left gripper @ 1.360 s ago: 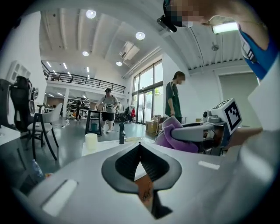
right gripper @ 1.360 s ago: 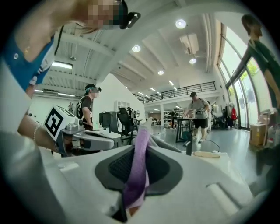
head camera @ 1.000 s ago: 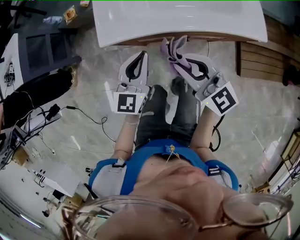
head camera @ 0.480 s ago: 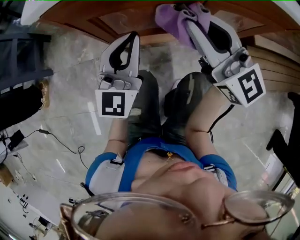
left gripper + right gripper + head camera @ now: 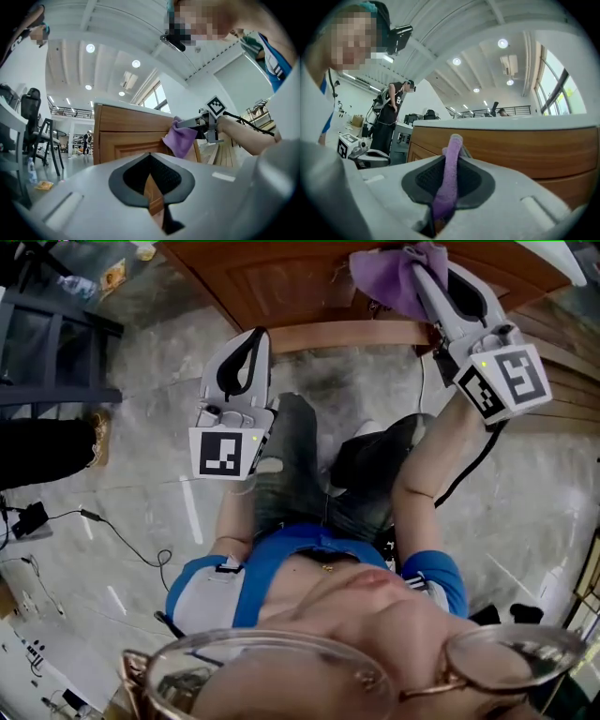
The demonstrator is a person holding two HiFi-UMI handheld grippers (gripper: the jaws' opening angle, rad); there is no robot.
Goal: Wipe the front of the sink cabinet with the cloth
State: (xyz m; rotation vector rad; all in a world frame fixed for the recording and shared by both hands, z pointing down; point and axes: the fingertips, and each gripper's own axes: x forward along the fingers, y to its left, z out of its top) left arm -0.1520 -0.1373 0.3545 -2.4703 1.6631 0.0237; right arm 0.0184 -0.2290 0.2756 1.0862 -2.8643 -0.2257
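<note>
The wooden sink cabinet front [image 5: 281, 282] fills the top of the head view. A purple cloth [image 5: 394, 277] is pressed against it at the upper right, pinched in my right gripper [image 5: 424, 266], which is shut on it. In the right gripper view the cloth [image 5: 449, 187] stands up between the pads, with the cabinet [image 5: 525, 150] just beyond. My left gripper [image 5: 257, 336] hangs lower and to the left, short of the cabinet's plinth, shut and empty. The left gripper view shows its jaws [image 5: 151, 161] closed, with the cabinet door [image 5: 131, 138], the cloth [image 5: 180, 140] and the right gripper [image 5: 206, 124] ahead.
A white sink top [image 5: 511, 123] caps the cabinet. The person's knees [image 5: 309, 456] are on the marble floor below the grippers. A dark metal frame [image 5: 56, 343] and cables [image 5: 112, 531] lie to the left, wooden slats [image 5: 567, 329] to the right. A bystander [image 5: 391, 117] stands farther off.
The right gripper has carried the cloth up and to the right across the cabinet front. The head view has dropped, so the white sink top has left it. The left gripper has barely moved.
</note>
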